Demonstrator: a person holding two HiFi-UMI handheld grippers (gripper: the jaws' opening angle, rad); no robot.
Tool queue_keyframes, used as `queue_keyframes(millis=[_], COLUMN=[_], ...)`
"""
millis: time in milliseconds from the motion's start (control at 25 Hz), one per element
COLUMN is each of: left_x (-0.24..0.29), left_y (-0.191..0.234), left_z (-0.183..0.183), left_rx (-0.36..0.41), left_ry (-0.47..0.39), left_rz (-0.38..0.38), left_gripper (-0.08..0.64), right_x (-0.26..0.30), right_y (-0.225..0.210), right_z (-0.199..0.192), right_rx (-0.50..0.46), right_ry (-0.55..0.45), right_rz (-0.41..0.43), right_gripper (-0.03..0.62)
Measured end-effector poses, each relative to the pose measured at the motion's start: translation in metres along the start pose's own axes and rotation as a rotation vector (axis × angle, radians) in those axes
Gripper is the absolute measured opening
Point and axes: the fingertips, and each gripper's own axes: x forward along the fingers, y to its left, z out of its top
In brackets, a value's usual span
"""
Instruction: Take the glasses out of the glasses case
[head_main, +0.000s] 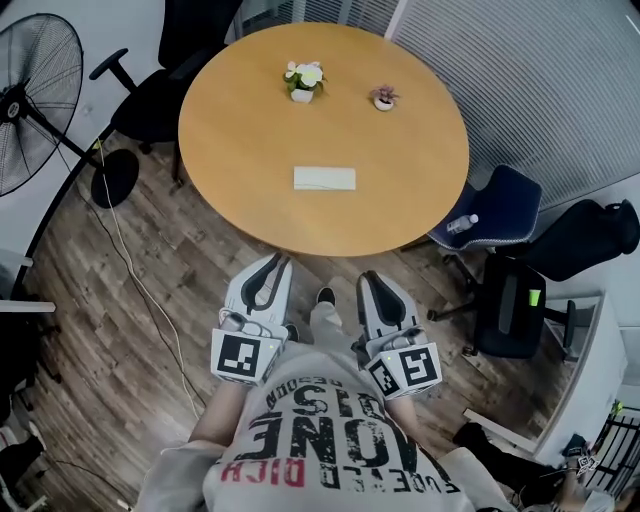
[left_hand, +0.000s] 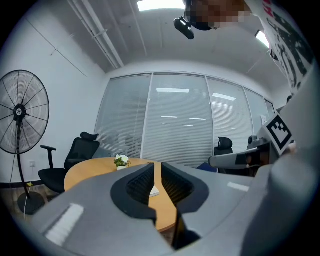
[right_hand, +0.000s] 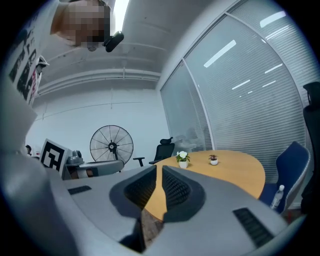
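A white, flat, oblong glasses case (head_main: 324, 179) is seen lying closed a little above the middle of the head view, on the round wooden surface (head_main: 230, 160), well apart from a white-flowered potted plant (head_main: 303, 80) near the top of the frame. The glasses are not shown and are presumed to be inside. Both claws are held low in the frame, short of the surface's lower edge and well apart from the case. The left claw (head_main: 274, 264) is narrowly parted with nothing between its jaws; the right claw (head_main: 371, 279) is closed together and empty. The case is judged light, rigid and smooth, so it may slide; it is best pinned at one end while the lid's long edge is lifted. The glasses are expected to be fragile and are best taken by the bridge or a temple, not the lenses.
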Motion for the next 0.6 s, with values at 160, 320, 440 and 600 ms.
queue_keyframes(millis=[160, 320, 440, 600], left_x=[0.024, 0.054, 0.076, 0.102], left_y=[0.002, 0.004, 0.003, 0.001], left_z=[0.003, 0.012, 0.015, 0.018], left_rx=[0.008, 0.009, 0.006, 0.008], left_ry=[0.007, -0.032, -0.054, -0.066], left_rz=[0.028, 0.056, 0.070, 0.095], left_gripper=[0.054, 0.054, 0.049, 0.048], right_x=[0.018, 0.035, 0.047, 0.060], right_y=[-0.029, -0.057, -0.074, -0.097], right_z=[0.012, 0.021, 0.025, 0.032], right_rx=[-0.015, -0.031, -0.039, -0.052], right_ry=[-0.005, -0.001, 0.006, 0.007], right_rz=[0.024, 0.049, 0.070, 0.099], right_gripper=[0.026, 0.026, 0.026, 0.026])
